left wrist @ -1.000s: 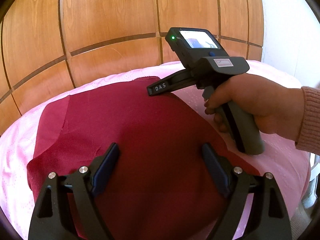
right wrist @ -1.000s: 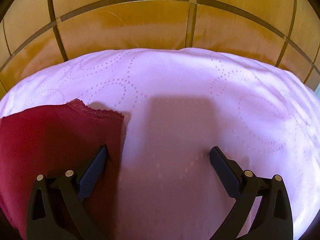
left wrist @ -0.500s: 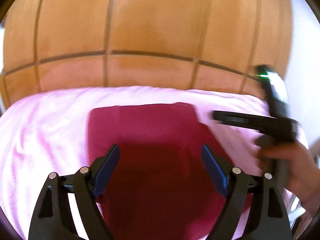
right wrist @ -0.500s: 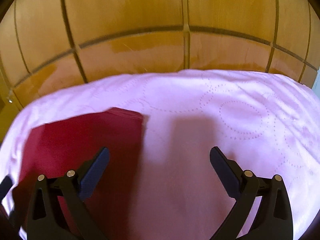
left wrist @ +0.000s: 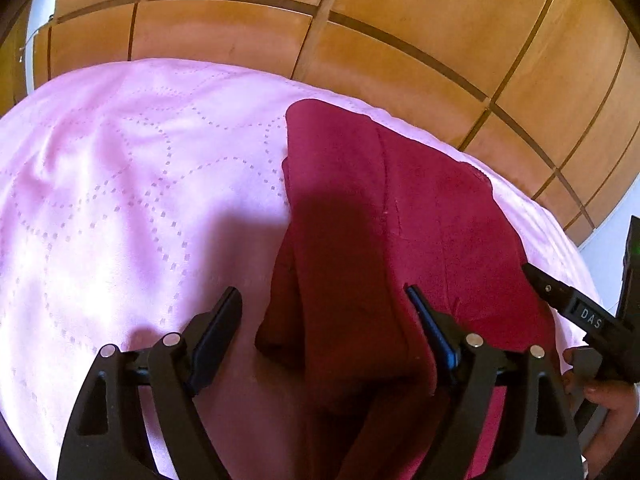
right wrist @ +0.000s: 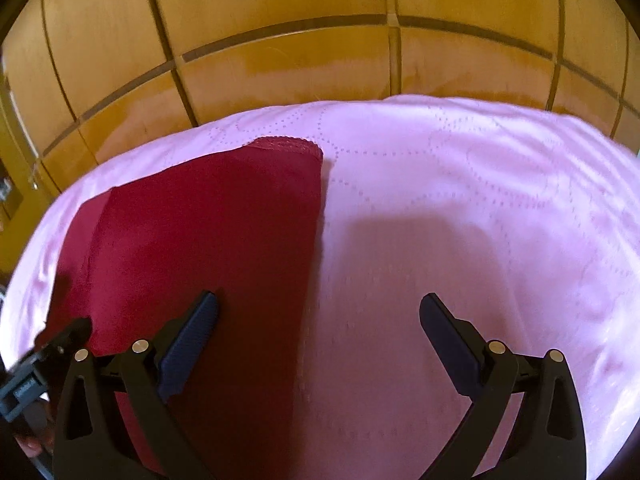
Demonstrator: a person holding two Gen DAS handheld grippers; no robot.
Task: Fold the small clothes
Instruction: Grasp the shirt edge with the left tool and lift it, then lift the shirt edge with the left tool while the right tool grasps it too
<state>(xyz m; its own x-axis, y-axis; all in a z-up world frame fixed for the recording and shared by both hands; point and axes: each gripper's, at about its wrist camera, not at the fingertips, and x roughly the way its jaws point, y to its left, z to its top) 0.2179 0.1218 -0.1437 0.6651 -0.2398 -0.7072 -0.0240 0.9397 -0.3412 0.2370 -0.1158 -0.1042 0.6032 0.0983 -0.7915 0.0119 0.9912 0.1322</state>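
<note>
A dark red garment (left wrist: pixel 400 220) lies flat on the pink quilted cover (left wrist: pixel 120 200), with a thick folded edge along its left side. My left gripper (left wrist: pixel 322 292) is open just above it, and that folded edge runs up between its jaws. In the right wrist view the garment (right wrist: pixel 200 240) fills the left half, with a scalloped lace hem at its far corner. My right gripper (right wrist: pixel 319 298) is open and straddles the garment's straight right edge, one finger over red fabric and the other over pink cover. Nothing is held.
Wooden wall panels (right wrist: pixel 320 40) stand right behind the covered surface. The other gripper's black finger (left wrist: pixel 560 300) and the person's hand (left wrist: pixel 604 396) show at the right edge of the left wrist view. White wall (left wrist: pixel 616 248) shows far right.
The left gripper swung left and rolled, so the garment's left edge now lies between its jaws. The right gripper drew back and up, showing more garment. Both stayed open.
</note>
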